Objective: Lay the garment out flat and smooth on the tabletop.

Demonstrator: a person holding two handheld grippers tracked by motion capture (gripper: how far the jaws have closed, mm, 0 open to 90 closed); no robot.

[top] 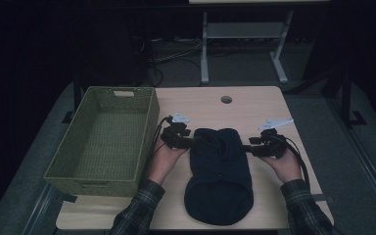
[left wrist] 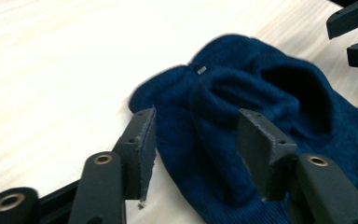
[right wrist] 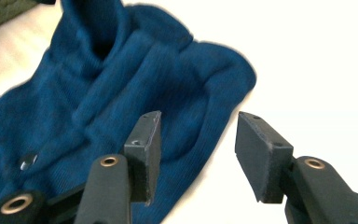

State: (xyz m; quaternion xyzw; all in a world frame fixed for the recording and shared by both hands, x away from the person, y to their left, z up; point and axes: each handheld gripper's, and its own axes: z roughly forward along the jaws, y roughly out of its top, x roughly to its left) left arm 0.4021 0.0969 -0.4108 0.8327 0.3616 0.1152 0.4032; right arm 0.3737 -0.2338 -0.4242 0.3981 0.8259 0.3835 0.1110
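Both grippers, left (top: 188,142) and right (top: 249,147), flank the blue garment (top: 219,171) with jaws parted, gripping nothing.

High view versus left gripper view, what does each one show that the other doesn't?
High view alone: the green woven rectangular basket, both plaid sleeves, and the round hole in the table.

Left gripper view alone: a small metal snap on the cloth, and its own tongs standing open with nothing pinched.

Both: the dark blue knitted garment lying on the pale wooden table.
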